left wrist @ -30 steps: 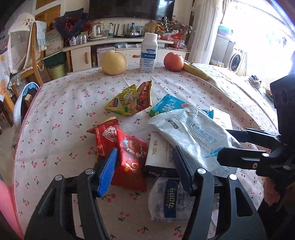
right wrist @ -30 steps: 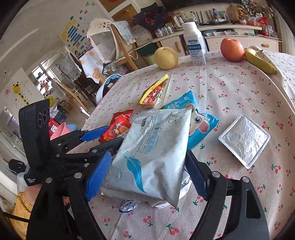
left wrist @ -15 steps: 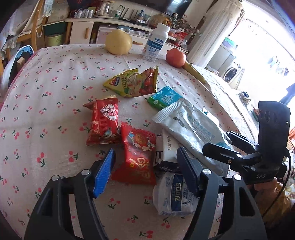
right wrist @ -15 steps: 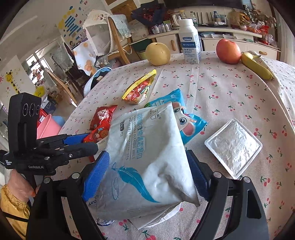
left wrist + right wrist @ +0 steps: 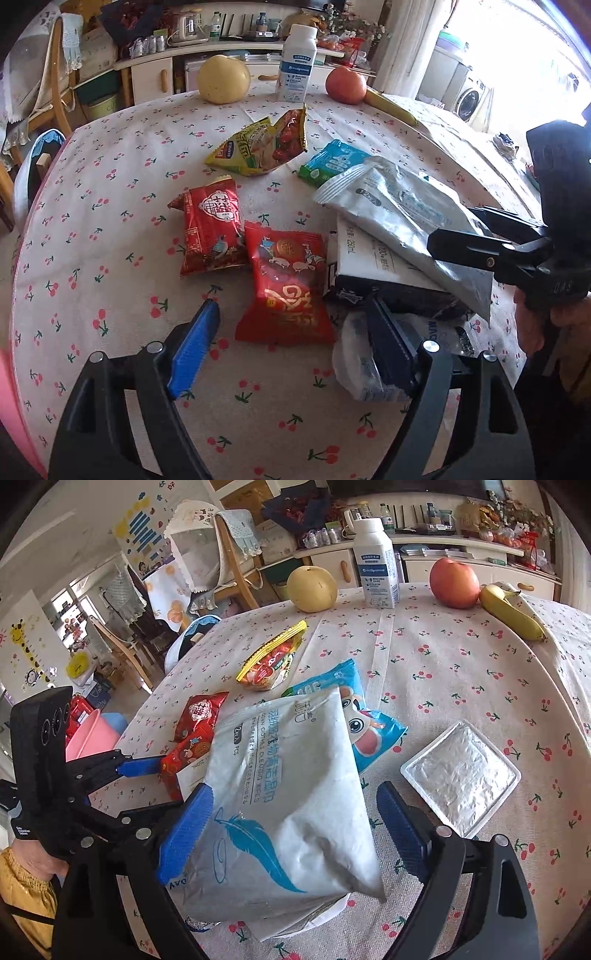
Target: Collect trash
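Trash is lying bunched mid-tabletop (image 5: 110, 206), which is showing bare cloth towards its left edge. The white wipes pack (image 5: 280, 797) is topping the heap between the right claw (image 5: 291, 827), whose jaws have just been opening. The left claw (image 5: 291, 347), jaws likewise just opening, is straddling a red packet (image 5: 288, 288) beside that pack.

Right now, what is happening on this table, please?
A person holds two grippers over snack wrappers on a cherry-print tablecloth. The right gripper straddles a white wipes pack; its jaws have just been opening and no longer clamp it. The left gripper, also just opening, is open over a red snack packet. Nothing is lifted.
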Available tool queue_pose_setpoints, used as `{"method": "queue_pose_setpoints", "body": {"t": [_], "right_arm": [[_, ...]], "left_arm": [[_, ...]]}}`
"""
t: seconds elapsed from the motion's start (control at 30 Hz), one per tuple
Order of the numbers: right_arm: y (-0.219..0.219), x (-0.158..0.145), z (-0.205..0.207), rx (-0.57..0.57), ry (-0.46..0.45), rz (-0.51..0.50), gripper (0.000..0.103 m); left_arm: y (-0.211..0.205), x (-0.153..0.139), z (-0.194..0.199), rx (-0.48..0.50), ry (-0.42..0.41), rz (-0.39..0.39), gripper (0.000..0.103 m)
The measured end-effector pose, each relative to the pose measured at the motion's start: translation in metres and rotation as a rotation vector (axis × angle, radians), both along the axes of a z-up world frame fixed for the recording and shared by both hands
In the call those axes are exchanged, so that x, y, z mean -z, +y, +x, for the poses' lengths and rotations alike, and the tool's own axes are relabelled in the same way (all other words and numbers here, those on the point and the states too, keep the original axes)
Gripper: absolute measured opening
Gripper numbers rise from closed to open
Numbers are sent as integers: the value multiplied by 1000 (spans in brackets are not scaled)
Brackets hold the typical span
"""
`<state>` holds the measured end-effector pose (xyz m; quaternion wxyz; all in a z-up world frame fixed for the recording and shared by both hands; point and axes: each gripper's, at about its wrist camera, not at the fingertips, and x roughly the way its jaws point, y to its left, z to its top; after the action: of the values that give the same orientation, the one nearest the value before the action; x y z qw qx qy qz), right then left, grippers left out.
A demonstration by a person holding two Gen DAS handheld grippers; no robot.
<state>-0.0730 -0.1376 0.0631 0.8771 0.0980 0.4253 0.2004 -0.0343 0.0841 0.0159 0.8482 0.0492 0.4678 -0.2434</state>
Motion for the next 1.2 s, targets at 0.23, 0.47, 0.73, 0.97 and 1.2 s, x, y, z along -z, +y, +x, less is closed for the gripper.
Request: {"method": "queue_pose_setpoints", "body": {"t": [0.23,0.47,0.73,0.97,1.2], "right_arm": [[6,-2,-1,-18,-5,-10,90],[14,-6,-8,-25,-63,-30,67],[20,-21,-21,-2,-142,-92,17],[19,-37,-26,35,-174,-90,13],[32,-62,-30,38,-215,-63,13]], "left_arm": [[-23,3,-2,3,-91,117,59],[-16,-3,-3,-49,-91,88,34],[-6,-11,-10,-103,-105,62,32],[13,-32,-11,-153,-134,-20,32],[43,-56,-17,-232,-182,-104,32]]}}
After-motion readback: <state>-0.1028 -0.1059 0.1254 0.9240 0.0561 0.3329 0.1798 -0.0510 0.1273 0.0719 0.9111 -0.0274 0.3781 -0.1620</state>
